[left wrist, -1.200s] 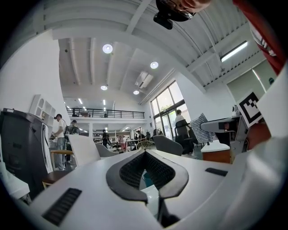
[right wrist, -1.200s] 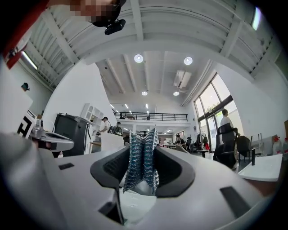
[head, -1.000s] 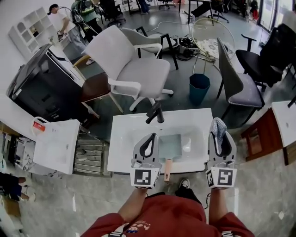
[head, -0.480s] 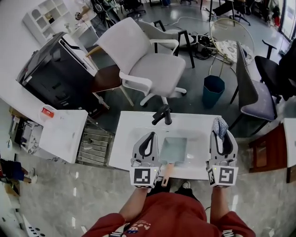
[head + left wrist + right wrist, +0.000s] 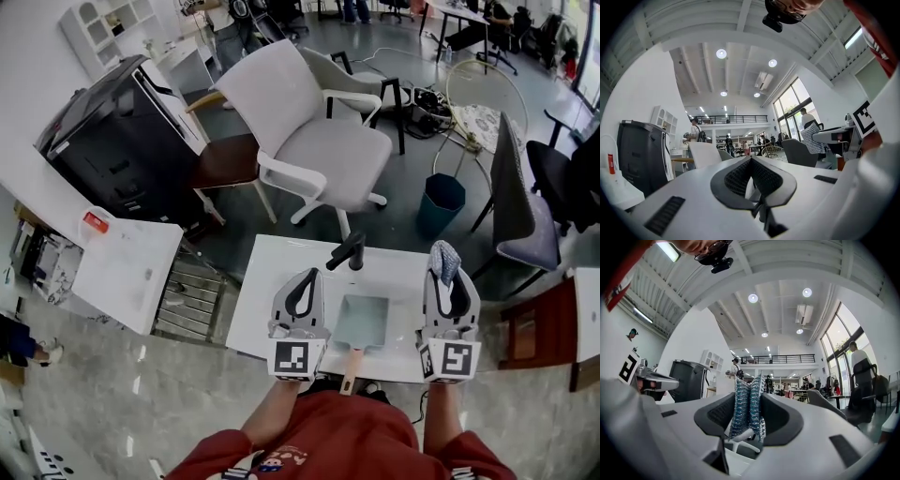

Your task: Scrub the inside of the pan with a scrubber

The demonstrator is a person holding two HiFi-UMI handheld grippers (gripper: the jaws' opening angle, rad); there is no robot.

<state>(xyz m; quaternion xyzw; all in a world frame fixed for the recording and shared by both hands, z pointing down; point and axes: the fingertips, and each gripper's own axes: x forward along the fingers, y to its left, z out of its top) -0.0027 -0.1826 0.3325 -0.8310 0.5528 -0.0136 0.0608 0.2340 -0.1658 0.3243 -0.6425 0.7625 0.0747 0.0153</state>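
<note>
**Scrubber gripped, pan lying in the washbasin**

A pale green rectangular pan [image 5: 362, 321] is seen in the hollow of the white rectangular washbasin [image 5: 261, 302]. Its light wooden handle [image 5: 352, 366] is pointed toward the front edge of the washbasin, where the person stands. A black tap [image 5: 349, 251] is fixed at the back edge of the washbasin, just behind the pan.

The left gripper [image 5: 304, 280] is held over the left part of the washbasin, beside the pan and apart from it. In the left gripper view its jaws [image 5: 751, 161] are pressed together at the tips and nothing is caught between them.

The right gripper [image 5: 442, 274] is held over the right edge of the washbasin, on the other side of the pan. A blue-grey knitted scrubber [image 5: 445, 257] is clamped between its jaws. In the right gripper view the scrubber [image 5: 748, 401] is seen folded upright between the two black pads, and its top sticks out past the tips. The scrubber is not touching the pan.

Behind the washbasin a white swivel chair [image 5: 314, 127] is standing, and to the right of it a teal waste bin [image 5: 441, 202].
</note>
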